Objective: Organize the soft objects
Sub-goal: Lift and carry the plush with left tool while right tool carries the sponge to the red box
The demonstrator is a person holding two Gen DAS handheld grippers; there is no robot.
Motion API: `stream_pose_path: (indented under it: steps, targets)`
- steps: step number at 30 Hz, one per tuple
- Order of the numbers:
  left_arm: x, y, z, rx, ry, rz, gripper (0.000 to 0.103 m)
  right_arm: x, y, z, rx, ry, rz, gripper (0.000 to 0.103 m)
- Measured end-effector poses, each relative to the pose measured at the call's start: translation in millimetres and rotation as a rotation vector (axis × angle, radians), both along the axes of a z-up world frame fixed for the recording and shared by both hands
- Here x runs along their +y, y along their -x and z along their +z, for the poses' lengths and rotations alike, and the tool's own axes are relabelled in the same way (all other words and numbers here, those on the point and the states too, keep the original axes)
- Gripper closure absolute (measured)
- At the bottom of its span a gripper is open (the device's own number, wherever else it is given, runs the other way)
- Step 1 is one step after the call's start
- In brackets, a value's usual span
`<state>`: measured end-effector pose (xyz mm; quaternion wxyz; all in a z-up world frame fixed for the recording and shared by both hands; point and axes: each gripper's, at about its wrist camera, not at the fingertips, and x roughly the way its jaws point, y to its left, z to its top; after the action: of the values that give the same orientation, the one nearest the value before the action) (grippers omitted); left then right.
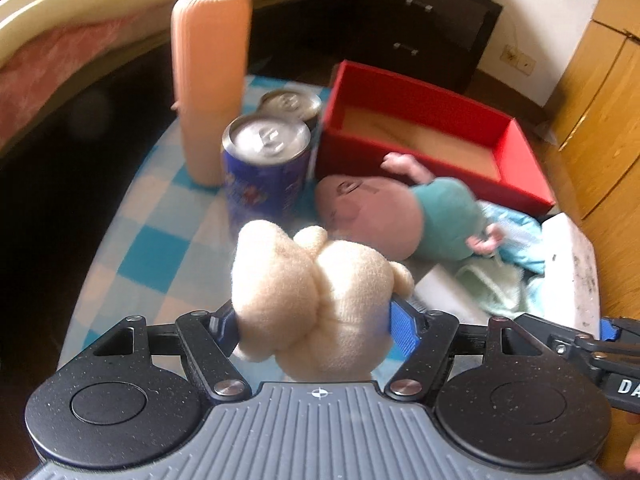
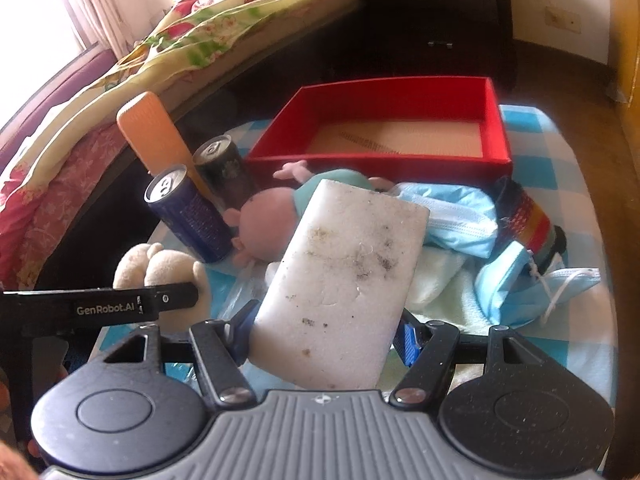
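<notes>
Left gripper [image 1: 316, 316] clamped on cream plush [image 1: 312, 292], raised above checked table [image 1: 152, 248]. Right gripper [image 2: 324, 332] clamped on white sponge [image 2: 340, 276], above cloths [image 2: 448, 280]. Red box [image 2: 384, 160] behind, doll [image 1: 396, 216] lying before it.

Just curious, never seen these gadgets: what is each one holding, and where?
Left hand-held gripper: cream plush toy, squeezed across its body. Right hand-held gripper: grubby white foam block, by its lower sides.
</notes>
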<state>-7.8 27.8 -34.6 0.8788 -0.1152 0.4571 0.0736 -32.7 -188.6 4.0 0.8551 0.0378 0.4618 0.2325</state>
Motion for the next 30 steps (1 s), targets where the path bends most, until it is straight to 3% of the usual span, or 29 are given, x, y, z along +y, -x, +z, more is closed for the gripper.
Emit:
stream_pose_path:
  steps: [7, 10, 23, 30]
  targets:
    - [-18.9, -14.2, 23.8, -0.112, -0.029, -0.024, 0.032, -12.9, -5.8, 16.0, -0.08, -0.009, -0.066, 0.058]
    - [-21.5, -21.0, 28.0, -0.13, -0.014, -0.029, 0.032, -16.1, -8.2, 20.6, -0.109, -0.008, -0.088, 0.058]
    - [-46.5, -53.3, 47.5, -0.223, -0.1, -0.042, 0.032, -13.4, -26.3, 40.5, -0.217, -0.024, -0.131, 0.058]
    - [-49.4, -64.1, 47.0, -0.227, -0.102, -0.046, 0.031, -21.2, -35.5, 43.9, -0.253, -0.012, -0.175, 0.058]
